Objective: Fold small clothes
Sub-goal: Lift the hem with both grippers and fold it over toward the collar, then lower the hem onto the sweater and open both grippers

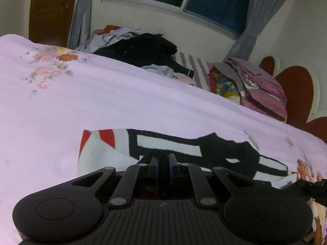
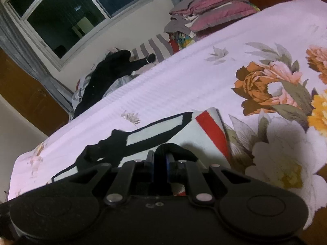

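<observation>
Left wrist view: left gripper (image 1: 163,160) and right gripper (image 2: 160,156) both pinch the garment's (image 1: 106,151) black hem; lay it level, edges matched, on the bedspread (image 1: 102,102).

Both views are dim and lit by indoor light from above and behind the cameras, with a violet cast on the pale lilac flowered bedspread (image 1: 85,106). The aluminium-framed window (image 2: 67,14) is dark outside; in the right wrist view its glass reflects a bright ceiling strip. A soft-edged shadow falls on the bedspread right of the black right gripper (image 2: 160,159). Fisheye distortion bends the window frame and the bed's edge, and the corners go black. Slight blur softens the white, black and red garment (image 1: 114,149) and the distant dark heap of clothes (image 1: 143,50).
</observation>
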The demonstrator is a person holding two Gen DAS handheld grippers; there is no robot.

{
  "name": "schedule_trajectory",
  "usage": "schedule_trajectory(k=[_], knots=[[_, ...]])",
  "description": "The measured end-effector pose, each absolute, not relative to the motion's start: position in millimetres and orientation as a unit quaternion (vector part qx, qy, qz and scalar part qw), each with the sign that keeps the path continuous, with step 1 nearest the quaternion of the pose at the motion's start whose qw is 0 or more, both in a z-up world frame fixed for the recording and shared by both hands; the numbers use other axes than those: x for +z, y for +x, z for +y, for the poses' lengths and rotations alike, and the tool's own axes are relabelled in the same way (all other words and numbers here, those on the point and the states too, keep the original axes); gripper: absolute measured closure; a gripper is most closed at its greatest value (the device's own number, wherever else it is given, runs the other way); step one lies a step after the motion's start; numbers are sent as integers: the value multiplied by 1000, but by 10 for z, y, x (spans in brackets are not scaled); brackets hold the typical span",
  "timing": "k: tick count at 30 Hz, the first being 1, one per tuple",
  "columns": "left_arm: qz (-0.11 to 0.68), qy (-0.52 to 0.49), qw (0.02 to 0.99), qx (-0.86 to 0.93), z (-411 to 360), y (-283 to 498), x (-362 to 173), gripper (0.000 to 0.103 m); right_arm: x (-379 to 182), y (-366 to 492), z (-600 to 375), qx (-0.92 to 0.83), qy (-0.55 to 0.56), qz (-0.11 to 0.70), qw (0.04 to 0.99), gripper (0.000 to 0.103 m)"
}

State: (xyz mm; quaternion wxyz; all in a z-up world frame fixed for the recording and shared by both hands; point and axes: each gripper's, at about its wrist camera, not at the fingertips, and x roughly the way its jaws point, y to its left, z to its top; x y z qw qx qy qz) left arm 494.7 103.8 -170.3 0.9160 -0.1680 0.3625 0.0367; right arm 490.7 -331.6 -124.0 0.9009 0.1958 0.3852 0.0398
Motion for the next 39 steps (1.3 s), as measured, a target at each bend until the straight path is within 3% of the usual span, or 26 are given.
schedule_trajectory(k=[6, 9, 10, 11, 12, 13, 16, 24, 31, 35, 37, 39], knots=[[407, -190, 892, 47, 1090, 5147, -1897, 94, -1394, 5126, -3378, 42, 218, 411, 884, 89], [409, -211, 887, 45, 1140, 5152, -1897, 85, -1367, 5143, -3421, 46, 234, 402, 884, 81], [407, -219, 886, 43, 1154, 5147, -1879, 71, -1342, 5143, -3430, 44, 232, 394, 889, 76], [400, -222, 888, 44, 1168, 5132, -1847, 58, -1305, 5129, -3442, 38, 229, 380, 896, 61], [387, -219, 894, 58, 1183, 5103, -1794, 27, -1268, 5117, -3456, 29, 225, 369, 901, 51], [372, -213, 900, 72, 1194, 5066, -1739, 16, -1241, 5103, -3466, 26, 221, 362, 905, 43], [352, -194, 913, 70, 1229, 5027, -1618, 17, -1167, 5079, -3461, 33, 194, 352, 915, 53], [382, -87, 920, 33, 958, 4951, -1768, 17, -1214, 5096, -3177, 60, 72, 362, 928, 53], [344, -92, 934, 33, 973, 4802, -1602, 17, -1291, 5143, -3107, 54, 46, 364, 929, 53], [358, -96, 928, 27, 1045, 4783, -1590, 17, -1379, 5214, -3091, 57, 41, 385, 920, 68], [370, -75, 926, 21, 974, 4836, -1675, 17, -1409, 5223, -3033, 57, 31, 384, 921, 70], [386, -67, 920, 20, 919, 4932, -1774, 17, -1421, 5231, -2984, 51, 16, 381, 923, 82]])
